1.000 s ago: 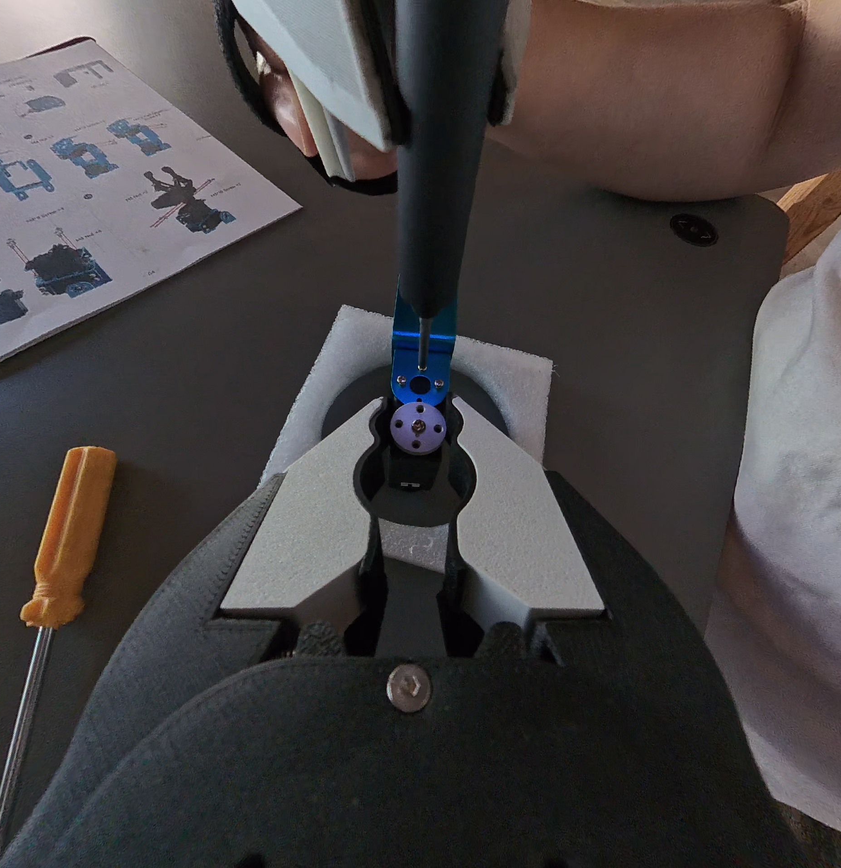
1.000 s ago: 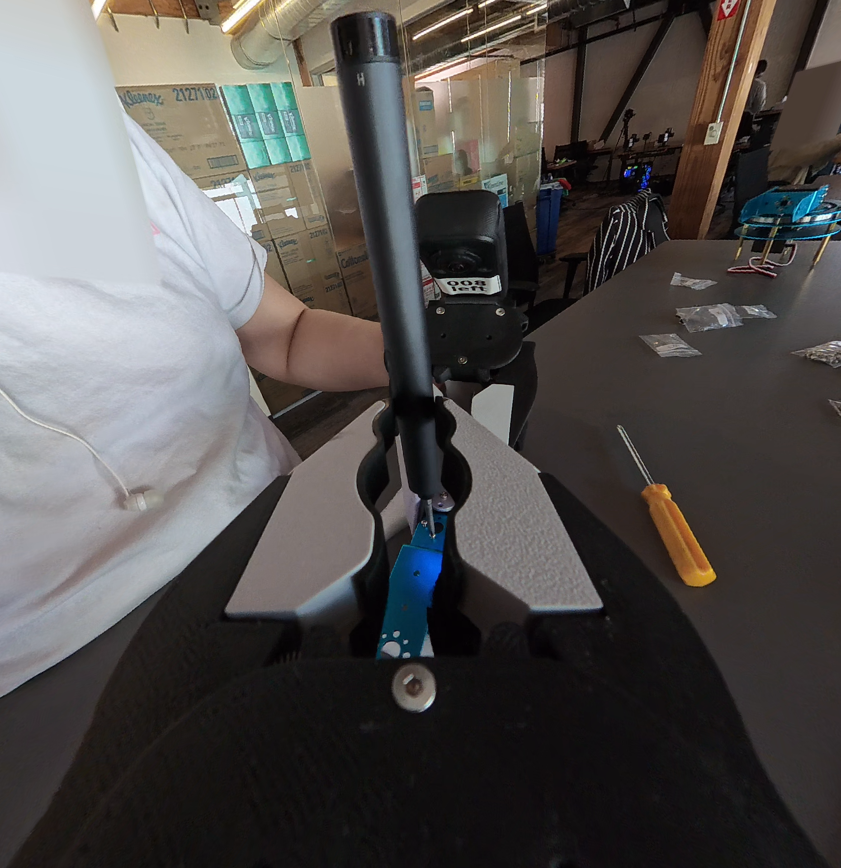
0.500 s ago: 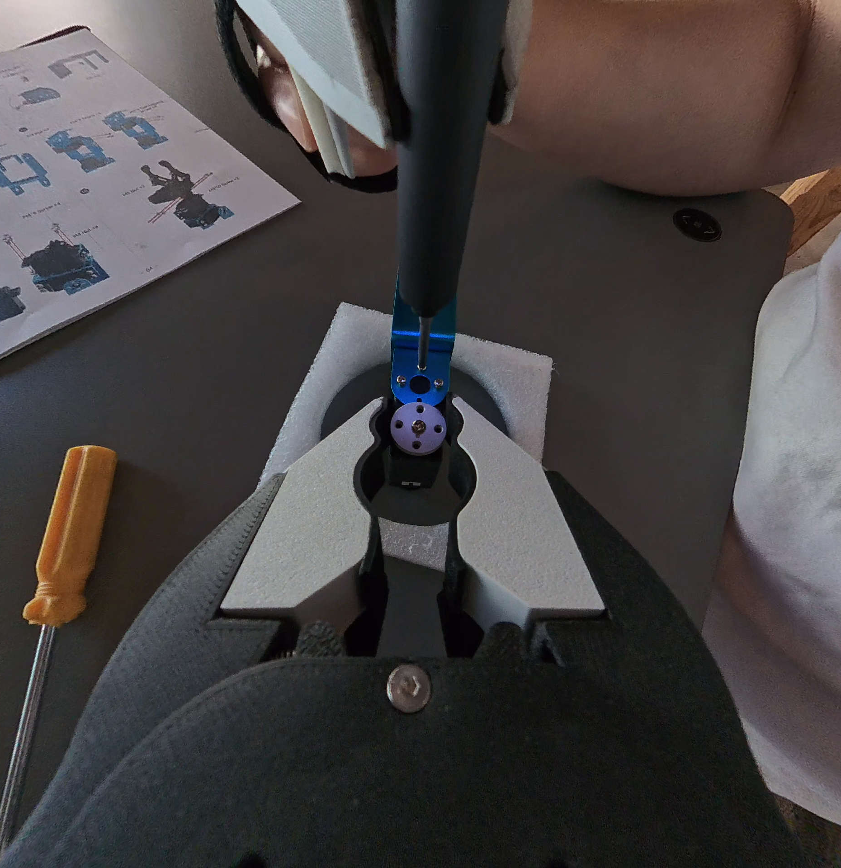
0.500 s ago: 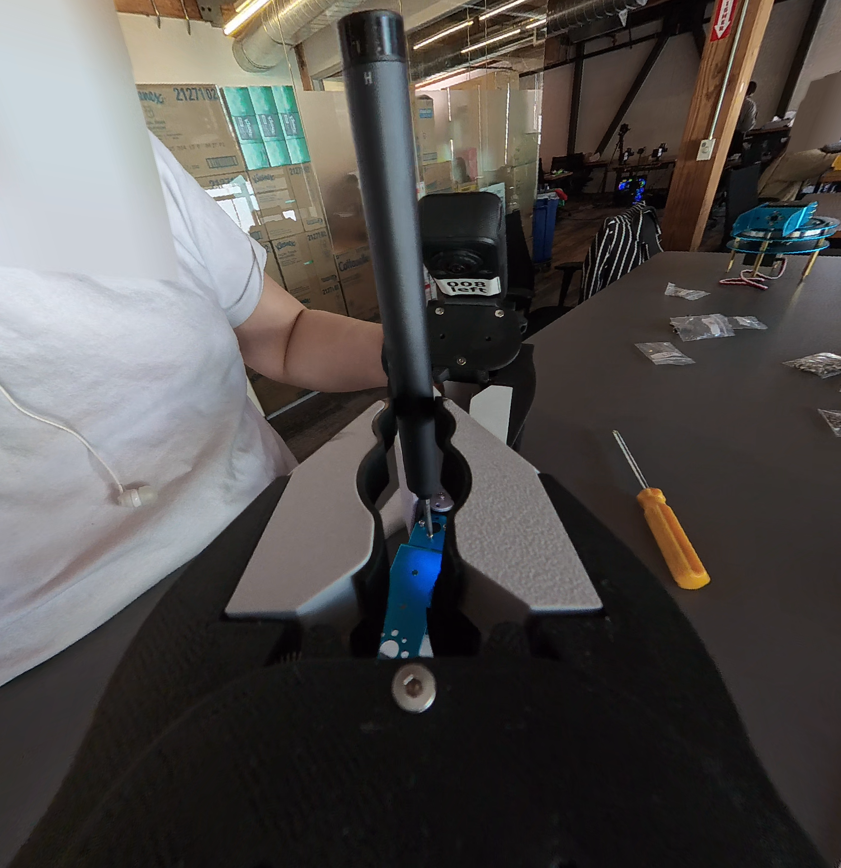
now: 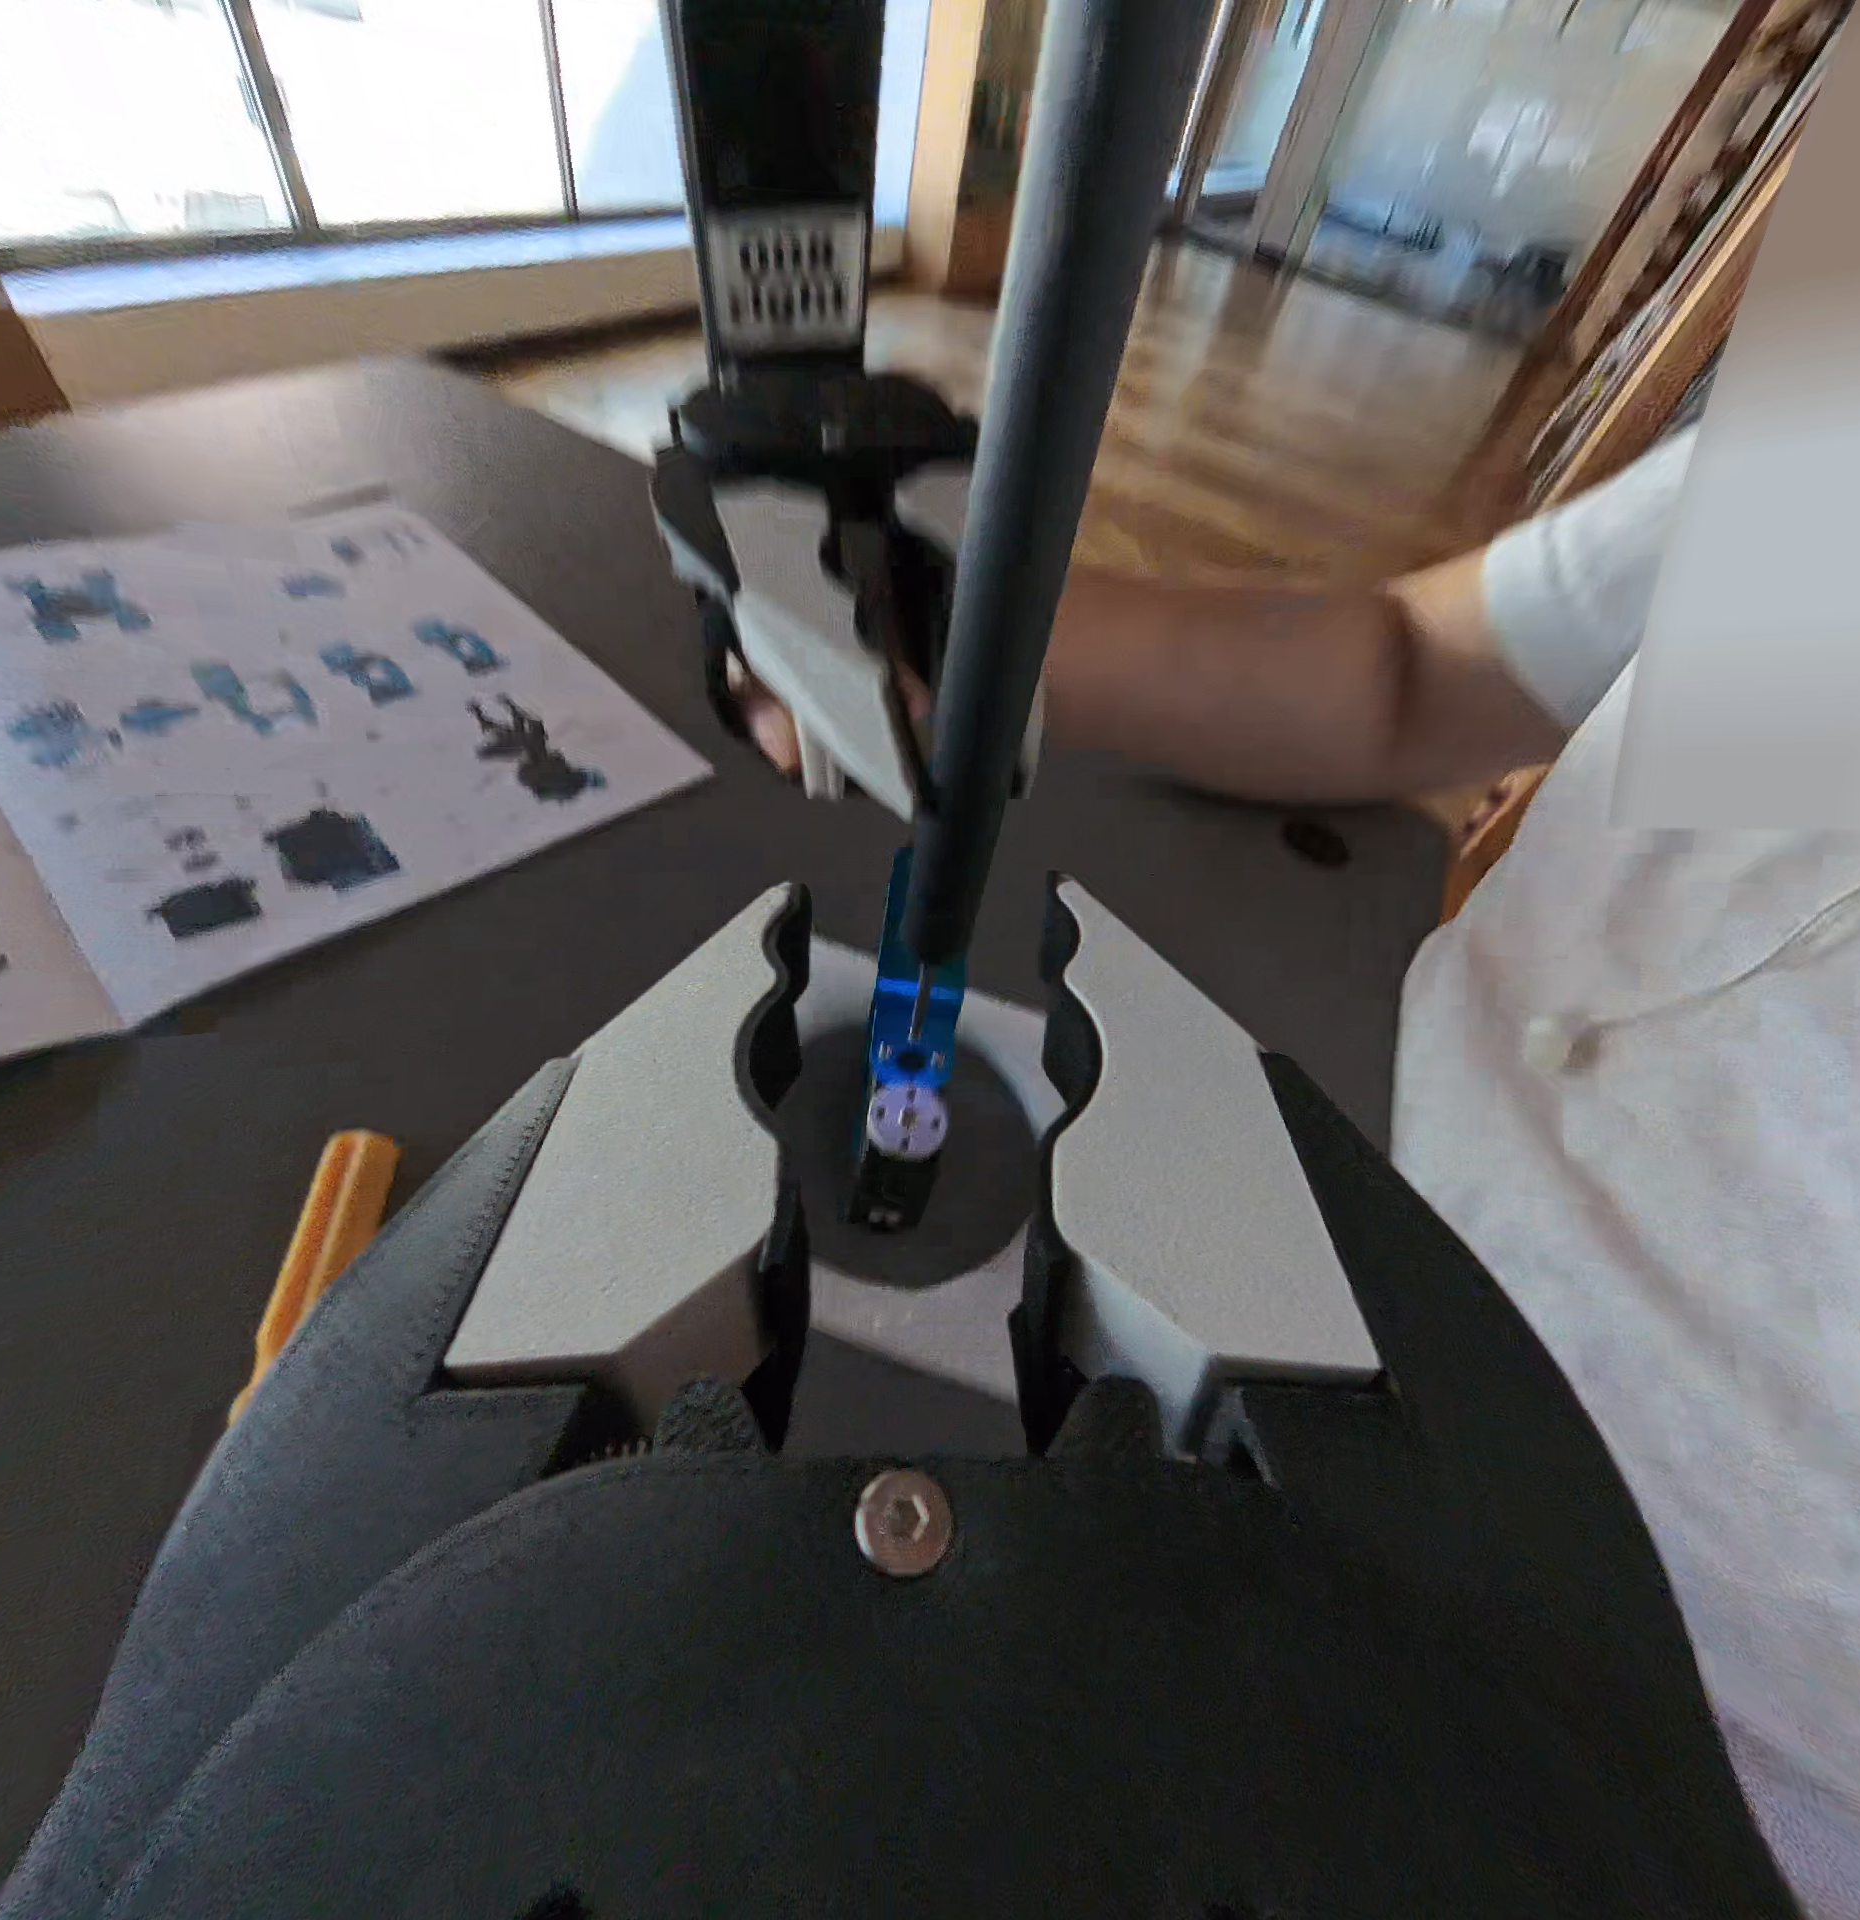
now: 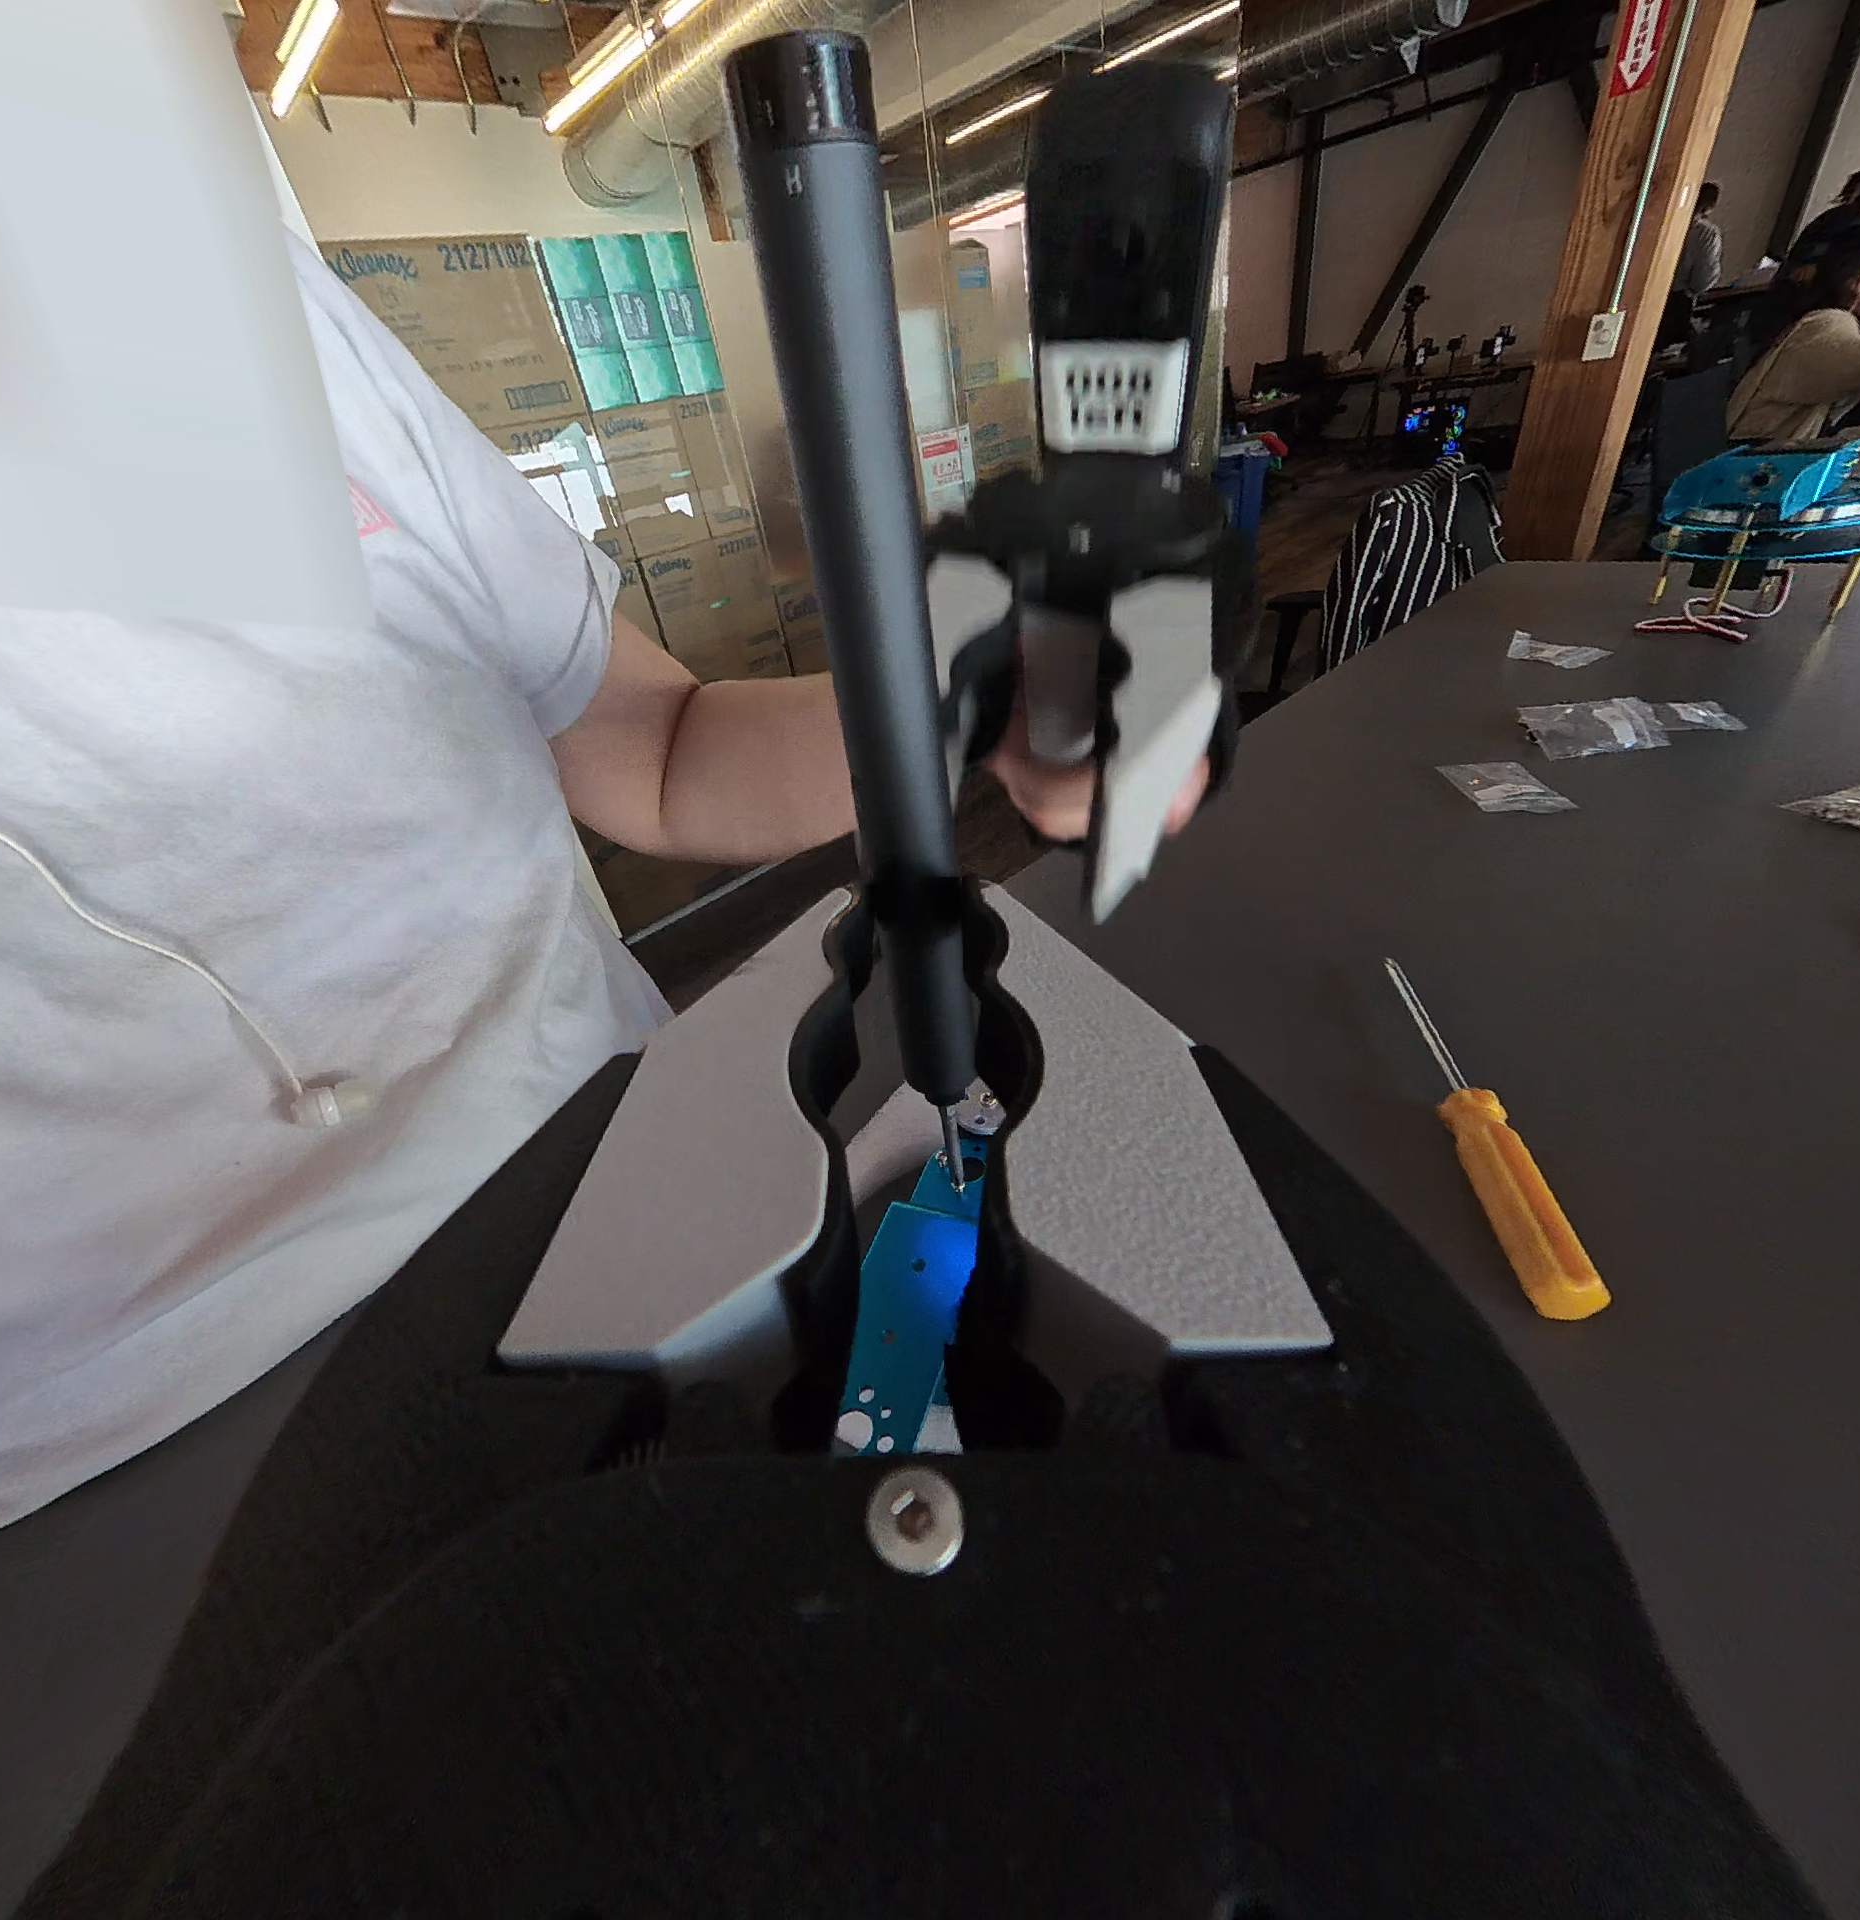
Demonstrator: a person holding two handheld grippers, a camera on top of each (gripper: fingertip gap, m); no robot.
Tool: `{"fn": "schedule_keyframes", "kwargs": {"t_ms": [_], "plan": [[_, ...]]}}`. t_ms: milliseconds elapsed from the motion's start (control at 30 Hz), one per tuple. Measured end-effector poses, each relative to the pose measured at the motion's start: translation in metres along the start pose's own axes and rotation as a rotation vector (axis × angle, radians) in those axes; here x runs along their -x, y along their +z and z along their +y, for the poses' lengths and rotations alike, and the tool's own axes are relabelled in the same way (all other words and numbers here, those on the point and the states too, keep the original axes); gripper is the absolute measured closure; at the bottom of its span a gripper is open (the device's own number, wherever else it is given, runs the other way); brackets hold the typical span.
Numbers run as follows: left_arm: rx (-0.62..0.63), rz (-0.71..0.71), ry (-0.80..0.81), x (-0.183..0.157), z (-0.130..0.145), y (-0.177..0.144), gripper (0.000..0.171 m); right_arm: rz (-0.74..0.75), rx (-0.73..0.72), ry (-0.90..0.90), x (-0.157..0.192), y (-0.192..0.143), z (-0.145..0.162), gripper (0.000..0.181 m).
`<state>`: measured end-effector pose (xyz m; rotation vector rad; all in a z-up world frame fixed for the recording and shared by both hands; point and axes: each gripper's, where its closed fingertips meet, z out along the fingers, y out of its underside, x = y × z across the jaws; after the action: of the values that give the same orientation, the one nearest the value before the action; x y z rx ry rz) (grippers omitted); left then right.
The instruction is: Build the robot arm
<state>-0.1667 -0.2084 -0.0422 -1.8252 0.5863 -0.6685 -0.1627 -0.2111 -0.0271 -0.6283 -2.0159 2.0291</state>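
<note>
Dark table [image 6: 1528,935]: right gripper [image 6: 910,997] clamps driver [image 6: 853,520] on blue bracket [image 6: 915,1299]; left gripper [image 5: 921,1039] released (bracket unsupported, may tip).

Dark grey driver [image 6: 874,582]: a long slim cylinder, held nearly upright with its thin bit pointed down – clamped low on the body between the right gripper [image 6: 921,935] fingers; the bit tip is set on a screw at the near end of the blue bracket.

Blue bracket [image 6: 910,1320]: an anodised metal strip with small holes, seen standing on edge.

Servo [image 5: 895,1174]: a black body with a pale round horn, fixed to the bracket – set over the dark round recess of a white foam block [image 5: 905,1330].

Left gripper [image 5: 921,1049]: fingers spread wide, nothing held, apart from the servo.
</note>
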Motion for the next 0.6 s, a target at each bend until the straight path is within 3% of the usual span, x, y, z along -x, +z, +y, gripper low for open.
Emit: {"fn": "schedule_keyframes", "kwargs": {"t_ms": [67,133,200,233,267,367,600], "plan": [[-0.121,0.016,0.009,-0.009,-0.045,-0.009,0.131,0.012,0.009,-0.016,-0.001,0.001,0.000,0.165],[-0.118,-0.026,0.075,-0.011,-0.066,-0.005,0.128,0.021,0.020,-0.026,-0.001,0.002,0.000,0.165],[-0.072,-0.055,0.132,-0.013,-0.074,0.004,0.129,0.047,0.027,-0.038,-0.002,0.002,0.000,0.165],[-0.068,-0.052,0.148,-0.015,-0.077,0.007,0.136,0.060,0.031,-0.044,-0.003,0.002,0.000,0.165],[-0.066,-0.058,0.153,-0.015,-0.079,0.010,0.155,0.063,0.036,-0.050,-0.002,0.003,0.000,0.165],[-0.058,0.001,0.154,-0.019,-0.079,0.013,0.155,0.071,0.041,-0.071,0.000,0.001,0.000,0.165],[-0.021,0.153,0.178,-0.024,-0.076,0.009,0.155,-0.099,0.000,0.057,0.003,0.003,0.003,0.156]]}}
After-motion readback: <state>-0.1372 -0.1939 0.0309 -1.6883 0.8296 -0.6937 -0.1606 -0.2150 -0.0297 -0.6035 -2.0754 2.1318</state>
